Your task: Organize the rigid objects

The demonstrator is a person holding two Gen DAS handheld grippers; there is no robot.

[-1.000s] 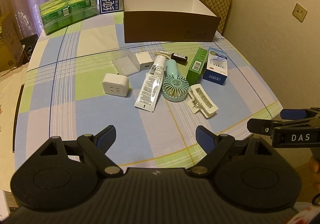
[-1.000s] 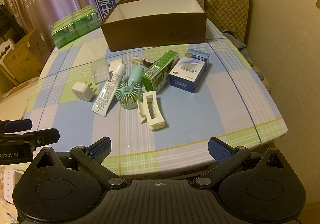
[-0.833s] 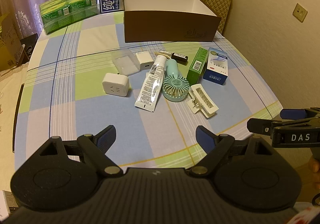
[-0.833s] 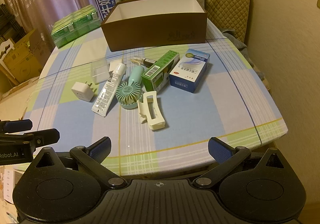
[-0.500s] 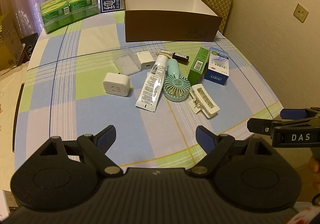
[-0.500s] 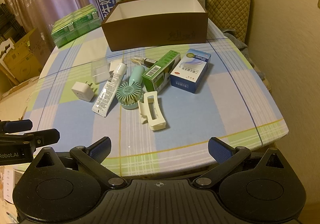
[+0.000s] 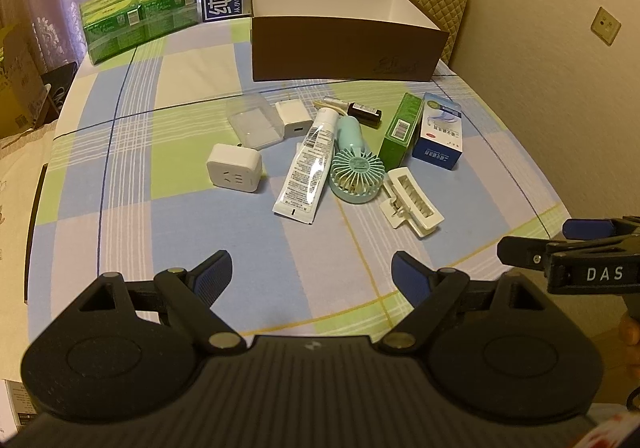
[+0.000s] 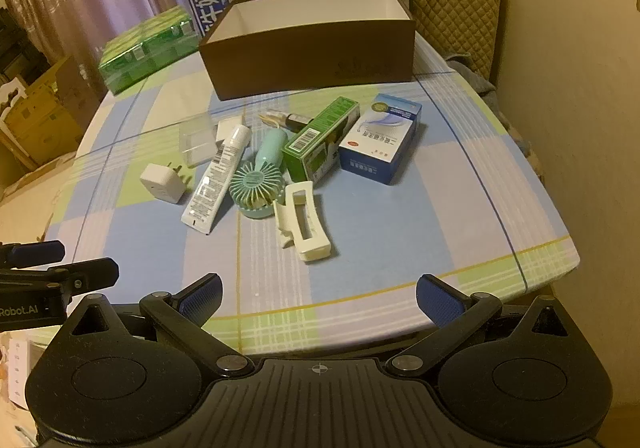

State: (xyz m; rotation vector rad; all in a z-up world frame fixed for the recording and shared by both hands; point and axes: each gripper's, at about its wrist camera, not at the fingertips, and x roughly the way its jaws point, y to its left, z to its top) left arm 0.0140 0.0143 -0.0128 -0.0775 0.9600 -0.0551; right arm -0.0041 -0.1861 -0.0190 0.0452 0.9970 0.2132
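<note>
Nothing picked yet. Left gripper and right gripper hover at the near worktop edge, fingers apart, empty. Left to right: boxy white plug, soft crinkly tube, ribbed mint fan, toothed cream hair clip, glossy blue carton. I'd guess next is grabbing one for the brown box behind.

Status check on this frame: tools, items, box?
Left tool open, empty. Right tool open, empty. Items unsorted on table; brown box shows nothing inside. Path clear.
</note>
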